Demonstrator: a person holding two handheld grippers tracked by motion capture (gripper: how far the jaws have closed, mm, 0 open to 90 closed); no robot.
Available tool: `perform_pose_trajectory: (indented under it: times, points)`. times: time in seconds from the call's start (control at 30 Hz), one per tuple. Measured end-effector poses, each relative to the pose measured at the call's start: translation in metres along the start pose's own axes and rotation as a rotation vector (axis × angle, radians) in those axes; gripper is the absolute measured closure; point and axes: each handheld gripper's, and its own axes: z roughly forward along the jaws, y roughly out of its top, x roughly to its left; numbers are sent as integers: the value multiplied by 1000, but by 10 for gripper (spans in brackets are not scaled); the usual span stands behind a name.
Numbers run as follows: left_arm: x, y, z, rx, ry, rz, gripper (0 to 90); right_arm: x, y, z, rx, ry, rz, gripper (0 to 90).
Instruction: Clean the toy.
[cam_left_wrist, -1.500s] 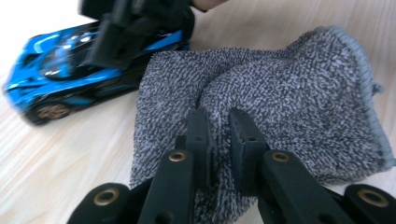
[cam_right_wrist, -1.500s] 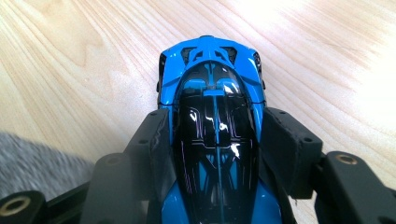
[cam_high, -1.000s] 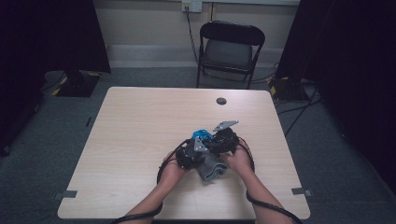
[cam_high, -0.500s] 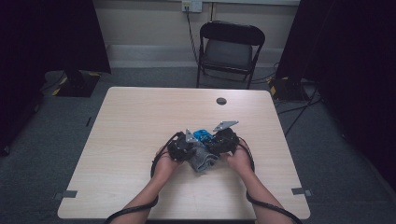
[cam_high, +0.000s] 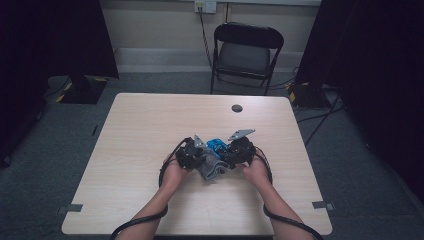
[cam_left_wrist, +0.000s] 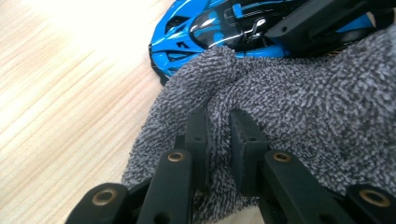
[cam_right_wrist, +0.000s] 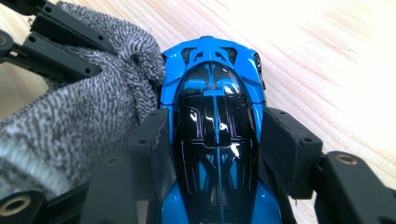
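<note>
A blue toy car (cam_right_wrist: 215, 126) with a black glossy roof sits between the jaws of my right gripper (cam_right_wrist: 215, 140), which is shut on its sides. A grey terry cloth (cam_left_wrist: 299, 107) presses against the car's flank. My left gripper (cam_left_wrist: 218, 140) is shut on a fold of that cloth. In the high view both grippers meet near the table's front middle: the left gripper (cam_high: 192, 152), the right gripper (cam_high: 235, 150), the car (cam_high: 217, 145) between them and the cloth (cam_high: 212, 167) hanging just below.
The light wooden table (cam_high: 150, 130) carries a small dark round disc (cam_high: 237, 108) near its far edge. A black folding chair (cam_high: 245, 55) stands behind the table. Cables trail from both hands off the front edge.
My left hand with the cloth has slid left and slightly toward the far side along the car. The right hand and the car have stayed put.
</note>
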Motion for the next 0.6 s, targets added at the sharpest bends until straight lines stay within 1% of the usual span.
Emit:
perform_pose_trajectory:
  times: [0.13,0.27,0.33,0.43,0.5,0.53,0.57,0.6]
  points:
    - [3,-1,-1,3,-6,-3,787,0,0,0,-1,1,1,433]
    - [7,-3,-3,7,7,-10,786,0,0,0,-1,1,-2,433]
    - [9,-4,-3,9,26,-13,787,0,0,0,0,1,-1,433]
    - [16,-8,-6,3,29,-38,786,0,-1,0,-4,2,-1,433]
    - [19,-11,-7,-1,43,-53,784,0,-1,0,-8,2,-1,433]
    - [21,-11,-7,6,45,-51,785,0,-1,0,-9,3,-1,433]
    - [22,-12,-7,-5,51,-66,784,0,-1,0,-9,2,0,433]
    - [23,-13,-7,-4,57,-69,784,0,-1,0,-10,1,-3,433]
